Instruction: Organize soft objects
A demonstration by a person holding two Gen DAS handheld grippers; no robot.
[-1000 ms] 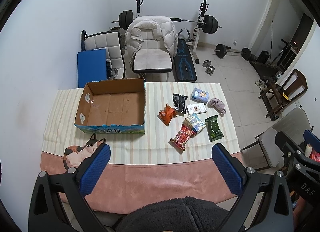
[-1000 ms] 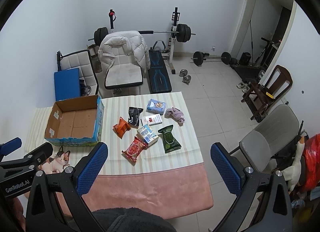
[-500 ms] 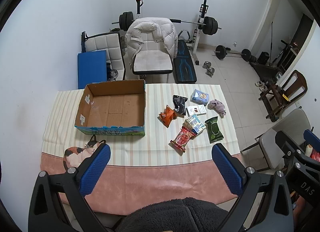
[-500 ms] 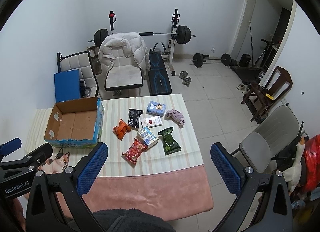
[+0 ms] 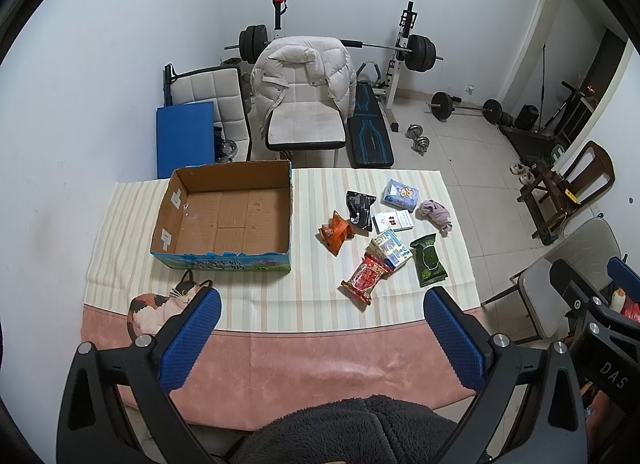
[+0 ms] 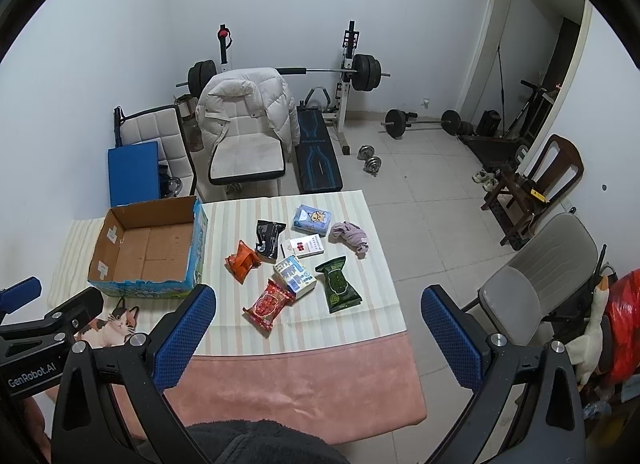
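Left wrist view: my left hand-held gripper [image 5: 322,338] hangs above the near edge of the worktop [image 5: 304,360], its blue pads spread wide with nothing between them; the right wrist view shows my right hand-held gripper [image 6: 318,338] just the same, wide apart and holding nothing. The open cardboard box [image 5: 226,218] sits on the left half of the striped cloth, with bare cardboard at its bottom; a cat picture [image 5: 164,306] lies just in front of it. The soft things are grouped on the right half, well apart from the box: a lilac cloth [image 5: 435,214] at the far right; a pale blue tissue pack [image 5: 400,194] beside it; a black pouch [image 5: 360,210]; an orange snack bag [image 5: 335,231]; a white flat box [image 5: 394,221]; a blue-and-white pack [image 5: 391,248] whose corner overlaps a red packet [image 5: 366,276]; a dark green wipes pack [image 5: 429,260] nearest the right edge. Beyond the worktop stands a chair with a white puffer jacket [image 5: 304,72] draped over its back.
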